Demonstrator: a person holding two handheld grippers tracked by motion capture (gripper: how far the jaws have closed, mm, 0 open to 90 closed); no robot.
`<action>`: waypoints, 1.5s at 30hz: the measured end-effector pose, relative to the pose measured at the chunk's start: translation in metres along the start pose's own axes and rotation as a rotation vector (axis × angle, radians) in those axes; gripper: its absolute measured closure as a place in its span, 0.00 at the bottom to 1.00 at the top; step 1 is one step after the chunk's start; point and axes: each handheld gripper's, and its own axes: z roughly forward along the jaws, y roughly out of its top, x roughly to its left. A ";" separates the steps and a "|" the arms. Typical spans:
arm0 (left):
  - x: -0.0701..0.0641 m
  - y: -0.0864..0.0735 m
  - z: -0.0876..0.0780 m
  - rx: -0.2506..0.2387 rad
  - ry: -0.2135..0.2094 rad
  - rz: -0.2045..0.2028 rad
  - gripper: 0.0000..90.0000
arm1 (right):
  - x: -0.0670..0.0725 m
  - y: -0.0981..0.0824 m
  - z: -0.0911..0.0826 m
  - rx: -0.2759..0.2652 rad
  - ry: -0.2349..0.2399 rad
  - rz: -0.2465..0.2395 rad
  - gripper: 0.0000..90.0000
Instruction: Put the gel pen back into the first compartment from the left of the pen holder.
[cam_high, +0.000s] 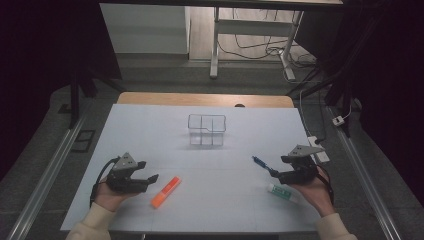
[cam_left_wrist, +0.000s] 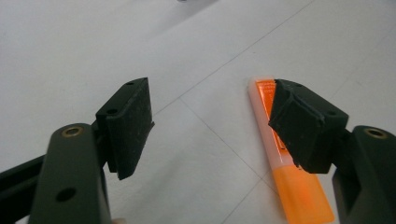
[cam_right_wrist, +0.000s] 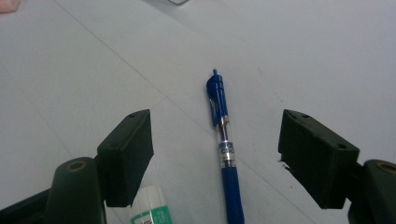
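An orange highlighter (cam_high: 166, 191) lies on the white table, just right of my left gripper (cam_high: 148, 171), which is open and empty. In the left gripper view the highlighter (cam_left_wrist: 289, 182) runs under the right-hand jaw, outside the gap between the jaws of the left gripper (cam_left_wrist: 212, 119). A blue pen (cam_high: 263, 165) lies by my right gripper (cam_high: 275, 166), also open. In the right gripper view the pen (cam_right_wrist: 225, 149) lies on the table between the spread jaws of the right gripper (cam_right_wrist: 217, 144), untouched. A white and green tube (cam_high: 281, 192) lies under the right hand.
A clear plastic organizer (cam_high: 206, 129) with compartments stands at the middle of the table, farther back. The tube's end (cam_right_wrist: 149, 210) shows beside the left jaw in the right gripper view. A power strip (cam_high: 318, 148) lies off the table's right edge.
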 end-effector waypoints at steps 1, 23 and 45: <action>0.001 0.000 0.001 -0.001 -0.002 -0.001 0.33 | -0.001 0.003 0.000 0.009 -0.001 0.001 0.29; 0.002 0.001 0.006 0.007 -0.007 0.015 0.33 | -0.017 0.010 0.029 0.230 0.001 0.000 0.39; 0.004 0.001 0.005 0.009 -0.003 0.016 0.33 | -0.018 -0.002 0.042 0.361 0.010 -0.058 0.68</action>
